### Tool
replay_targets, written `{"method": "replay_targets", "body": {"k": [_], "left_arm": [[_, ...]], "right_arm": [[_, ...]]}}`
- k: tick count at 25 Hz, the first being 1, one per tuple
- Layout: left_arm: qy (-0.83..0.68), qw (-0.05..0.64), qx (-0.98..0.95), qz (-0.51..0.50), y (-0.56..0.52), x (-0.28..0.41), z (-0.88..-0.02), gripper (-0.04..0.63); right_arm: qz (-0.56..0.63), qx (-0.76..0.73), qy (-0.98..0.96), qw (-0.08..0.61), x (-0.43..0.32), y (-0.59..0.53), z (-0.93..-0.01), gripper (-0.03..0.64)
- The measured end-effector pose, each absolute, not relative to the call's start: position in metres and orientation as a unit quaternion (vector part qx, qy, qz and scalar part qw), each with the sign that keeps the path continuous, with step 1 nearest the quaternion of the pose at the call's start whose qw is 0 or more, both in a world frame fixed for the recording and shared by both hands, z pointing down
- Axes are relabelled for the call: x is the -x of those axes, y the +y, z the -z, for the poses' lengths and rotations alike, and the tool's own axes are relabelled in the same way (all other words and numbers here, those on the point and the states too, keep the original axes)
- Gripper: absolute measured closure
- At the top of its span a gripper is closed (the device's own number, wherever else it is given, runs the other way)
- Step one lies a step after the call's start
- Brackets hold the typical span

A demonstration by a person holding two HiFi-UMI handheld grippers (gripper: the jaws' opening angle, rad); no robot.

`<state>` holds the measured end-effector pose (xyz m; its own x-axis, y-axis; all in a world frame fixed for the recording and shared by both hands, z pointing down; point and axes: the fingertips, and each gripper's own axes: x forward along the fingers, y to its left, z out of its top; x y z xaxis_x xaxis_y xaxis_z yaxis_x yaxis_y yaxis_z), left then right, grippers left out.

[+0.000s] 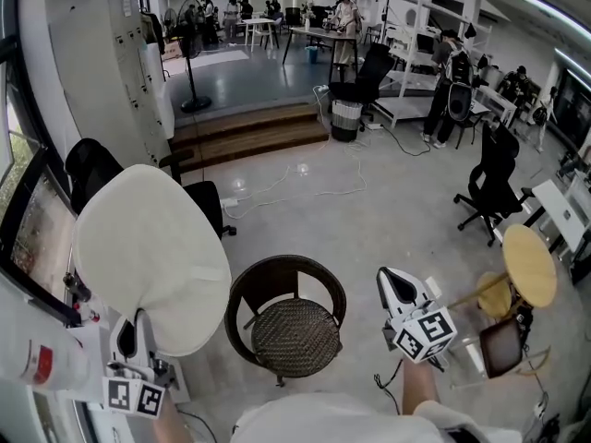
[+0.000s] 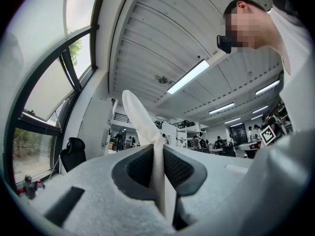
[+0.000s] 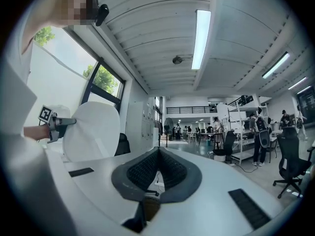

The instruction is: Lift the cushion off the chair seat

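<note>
Cream round fabric cushion (image 1: 152,257) is up at my left, its edge pinched tight in my left gripper (image 1: 138,332), well clear of the dark round wicker chair (image 1: 294,338), whose seat is bare. The lift looks done to me. My right gripper (image 1: 397,284) has its jaws together on nothing.

This is an open-plan office or lab workspace. On the glossy grey floor (image 1: 388,210), a black swivel office chair (image 1: 489,187) stands at 3 o'clock, white metal shelving racks (image 1: 413,35) at 1 o'clock, long work tables (image 1: 319,33) with standing people (image 1: 346,17) at 12 o'clock, and a black pedestal fan (image 1: 188,35) at 11 o'clock. Loose white cables (image 1: 305,187) cross the floor. Long strip lights (image 3: 201,31) run along the white ribbed ceiling (image 3: 147,38).
</note>
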<state>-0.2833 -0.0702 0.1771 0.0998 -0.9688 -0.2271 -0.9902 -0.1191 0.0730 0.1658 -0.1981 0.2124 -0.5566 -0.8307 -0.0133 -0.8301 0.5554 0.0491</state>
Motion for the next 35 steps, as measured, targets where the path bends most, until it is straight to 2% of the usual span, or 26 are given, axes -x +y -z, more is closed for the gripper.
{"method": "replay_targets", "body": {"k": [13,35], "left_arm": [[0.693,0.025,0.712,-0.111,-0.026,0.302,-0.210,0.554],[0.662,0.016,0.738,-0.130,-0.027,0.292,-0.196,0.552]], "right_arm": [[0.016,-0.492,-0.870,0.020,-0.181,-0.185,-0.214,0.615],[-0.005,-0.462,-0.887,0.026,-0.141,-0.154,-0.226,0.615]]}}
